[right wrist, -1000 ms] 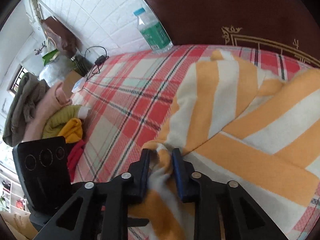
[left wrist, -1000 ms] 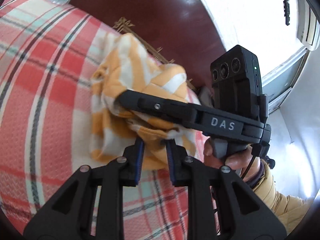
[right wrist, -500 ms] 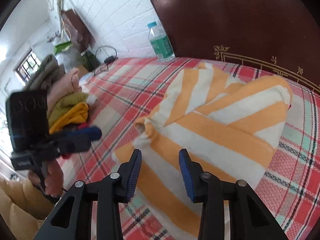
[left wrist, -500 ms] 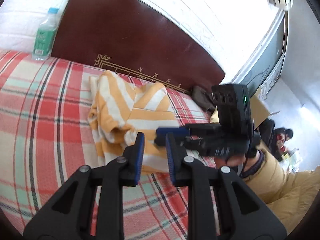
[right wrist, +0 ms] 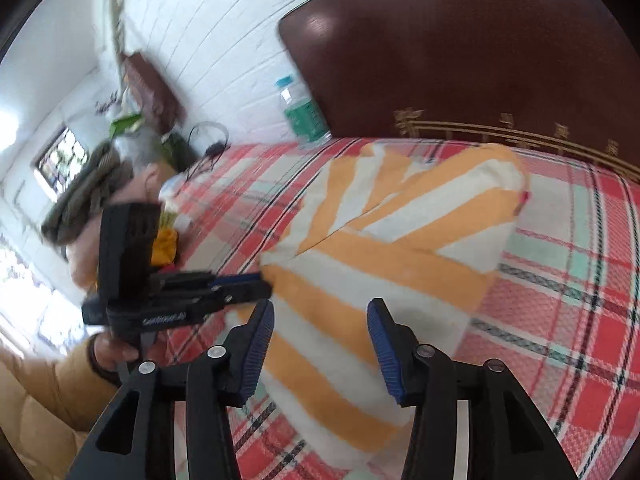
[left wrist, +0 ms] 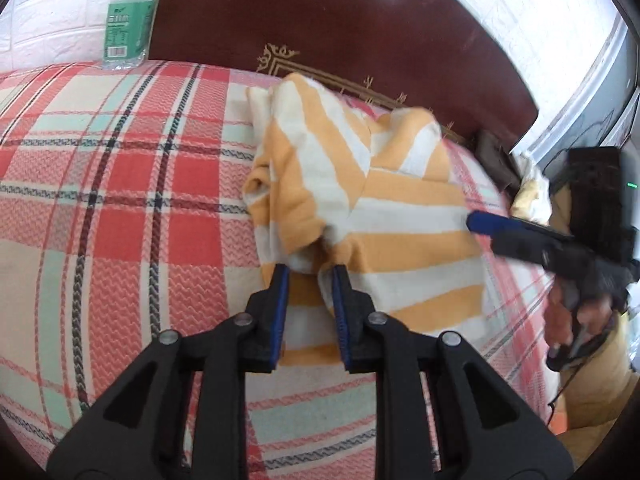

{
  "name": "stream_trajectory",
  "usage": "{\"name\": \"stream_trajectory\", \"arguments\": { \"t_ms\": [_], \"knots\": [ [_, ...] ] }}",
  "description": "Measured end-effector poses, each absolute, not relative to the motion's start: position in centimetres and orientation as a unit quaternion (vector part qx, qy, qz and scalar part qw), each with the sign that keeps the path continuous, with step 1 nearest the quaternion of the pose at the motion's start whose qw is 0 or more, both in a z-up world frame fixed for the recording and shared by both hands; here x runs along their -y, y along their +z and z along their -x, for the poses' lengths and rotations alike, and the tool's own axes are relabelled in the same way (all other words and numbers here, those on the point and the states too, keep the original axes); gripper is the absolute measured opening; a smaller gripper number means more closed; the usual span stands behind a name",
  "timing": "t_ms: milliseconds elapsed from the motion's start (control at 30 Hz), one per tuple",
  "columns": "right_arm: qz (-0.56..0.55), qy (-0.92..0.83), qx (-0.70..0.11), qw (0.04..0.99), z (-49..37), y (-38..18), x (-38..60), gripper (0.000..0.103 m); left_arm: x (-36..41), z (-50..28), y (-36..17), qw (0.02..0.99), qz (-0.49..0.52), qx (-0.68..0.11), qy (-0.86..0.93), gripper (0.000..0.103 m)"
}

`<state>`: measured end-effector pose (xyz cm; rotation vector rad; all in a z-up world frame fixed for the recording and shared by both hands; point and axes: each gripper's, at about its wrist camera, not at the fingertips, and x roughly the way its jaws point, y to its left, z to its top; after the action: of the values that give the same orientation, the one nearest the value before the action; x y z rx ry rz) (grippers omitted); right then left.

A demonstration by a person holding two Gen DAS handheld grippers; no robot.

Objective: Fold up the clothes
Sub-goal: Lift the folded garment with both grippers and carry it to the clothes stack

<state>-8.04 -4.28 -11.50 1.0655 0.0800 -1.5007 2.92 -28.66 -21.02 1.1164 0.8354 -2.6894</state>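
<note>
- Your left gripper [left wrist: 307,280] hovers at the near left edge of the orange-and-white striped garment [left wrist: 360,216]; its fingers [left wrist: 280,300] stand a narrow gap apart, with cloth showing behind that gap, and nothing is pinched between them.
- Your right gripper [right wrist: 320,336] hangs above the garment's near end with its fingers [right wrist: 256,352] spread wide and nothing between them.
- The garment lies bunched and partly folded on the plaid bed cover [left wrist: 120,200], its far end close to the dark wooden headboard [left wrist: 340,12].
- From the left wrist view, your right gripper shows at the right side, its blue fingertip just beside the garment's right edge; your hand [left wrist: 576,312] grips its handle.
- From the right wrist view, your left gripper reaches in from the left, its tip at the garment's left edge.
- A water bottle [left wrist: 128,16] with a green label stands at the head of the bed beside the headboard.
- A pile of clothes [right wrist: 104,196] sits at the far left of the bed, well apart from the garment.
</note>
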Motion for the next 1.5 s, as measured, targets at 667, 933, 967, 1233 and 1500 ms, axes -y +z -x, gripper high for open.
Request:
{"name": "stream_trajectory", "arguments": {
  "t_ms": [667,933,967,1233,1500],
  "knots": [
    [-0.542,-0.599,0.127,0.575,15.9,-16.5,8.2,0.074,29.8,-1.2,-23.9,-0.038,-0.385,-0.388,-0.837,0.093],
    [-0.54,-0.598,0.106,0.582,15.2,-16.6,9.2,0.067,28.9,0.9,-24.5,-0.059,-0.391,-0.395,-0.829,0.071],
    [-0.541,-0.6,0.102,0.581,15.1,-16.7,9.4,0.061,28.8,1.2,-24.6,-0.056,-0.393,-0.394,-0.829,0.064],
    [-0.577,-0.572,0.154,0.562,16.0,-17.5,8.8,0.024,30.1,0.8,-25.3,-0.046,-0.377,-0.451,-0.808,0.031],
    [-0.555,-0.545,0.216,0.59,14.8,-12.5,8.3,0.02,29.5,-0.5,-20.4,-0.073,-0.336,-0.448,-0.825,0.025]
  ]
}}
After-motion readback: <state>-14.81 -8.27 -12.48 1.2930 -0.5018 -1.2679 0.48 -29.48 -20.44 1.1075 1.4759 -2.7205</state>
